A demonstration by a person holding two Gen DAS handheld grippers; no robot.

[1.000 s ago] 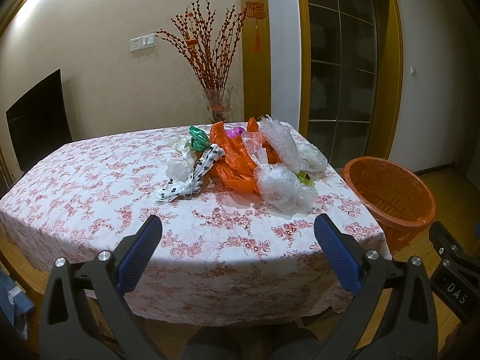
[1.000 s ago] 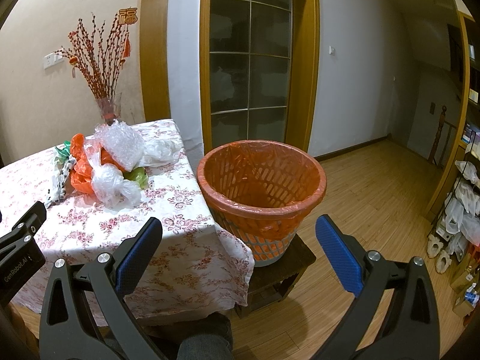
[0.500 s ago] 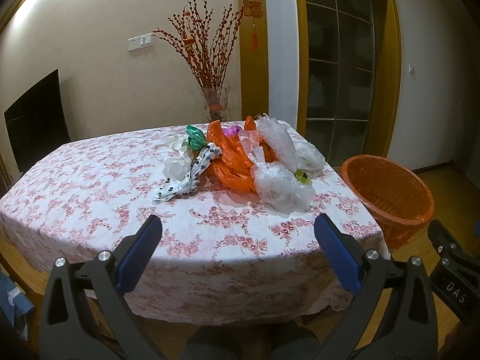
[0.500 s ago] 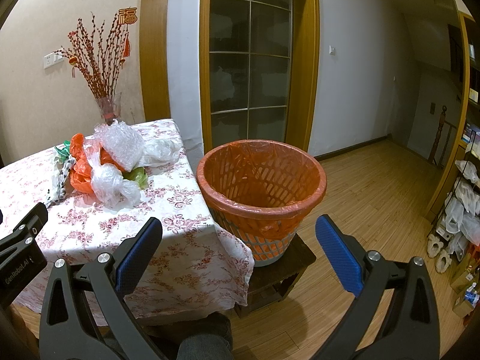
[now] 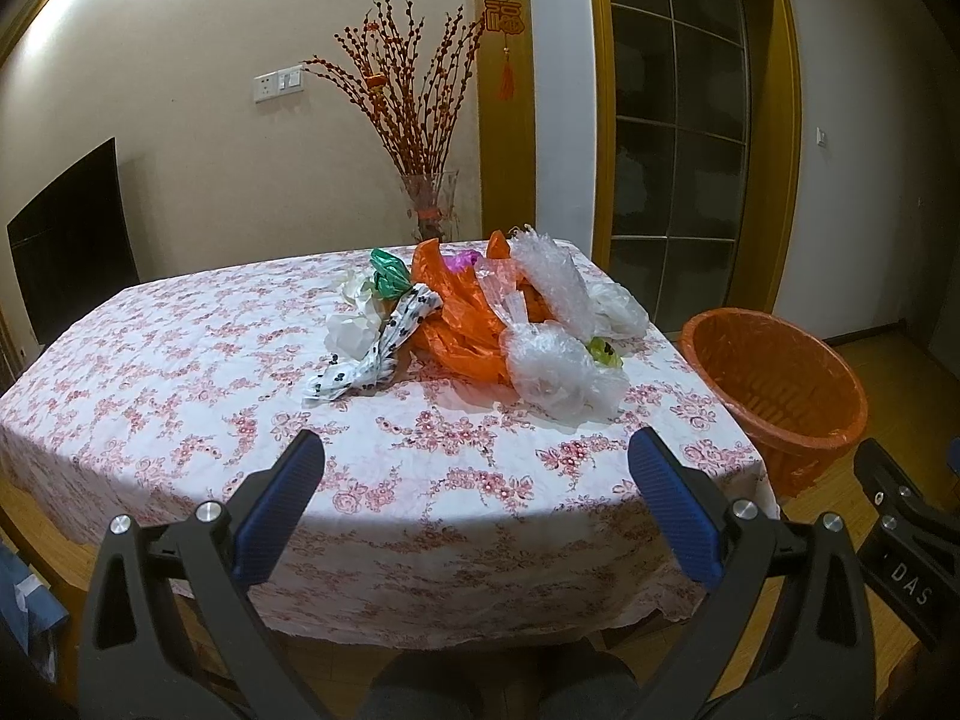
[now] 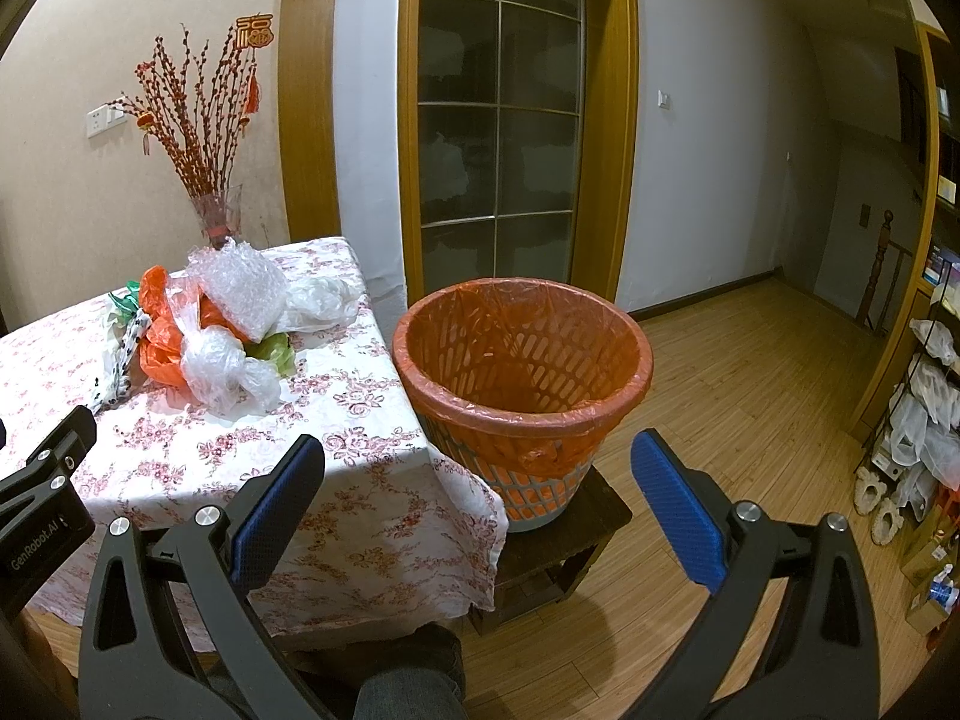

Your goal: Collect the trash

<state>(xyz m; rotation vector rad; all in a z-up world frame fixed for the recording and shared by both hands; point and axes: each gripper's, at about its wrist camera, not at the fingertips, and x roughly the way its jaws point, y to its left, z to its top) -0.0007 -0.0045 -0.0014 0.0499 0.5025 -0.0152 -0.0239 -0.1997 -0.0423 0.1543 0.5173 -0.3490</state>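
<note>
A pile of trash lies on the table (image 5: 180, 372): an orange plastic bag (image 5: 462, 324), clear bubble wrap (image 5: 552, 282), a crumpled clear bag (image 5: 558, 372), a black-spotted white wrapper (image 5: 372, 360), a green bag (image 5: 390, 276) and white paper (image 5: 348, 333). The orange-lined bin (image 6: 522, 360) stands on a low stool to the table's right; it also shows in the left wrist view (image 5: 780, 384). My left gripper (image 5: 477, 504) is open and empty, before the table's front edge. My right gripper (image 6: 477, 504) is open and empty, near the bin.
A vase of red branches (image 5: 429, 204) stands behind the table at the wall. A dark stool (image 6: 558, 546) holds the bin. Wooden floor (image 6: 750, 372) spreads to the right. A rack with bags (image 6: 924, 420) stands at the far right.
The left wrist view has shifted slightly, so the table and trash sit a little lower and left. The right gripper has hardly moved. Both stay open.
</note>
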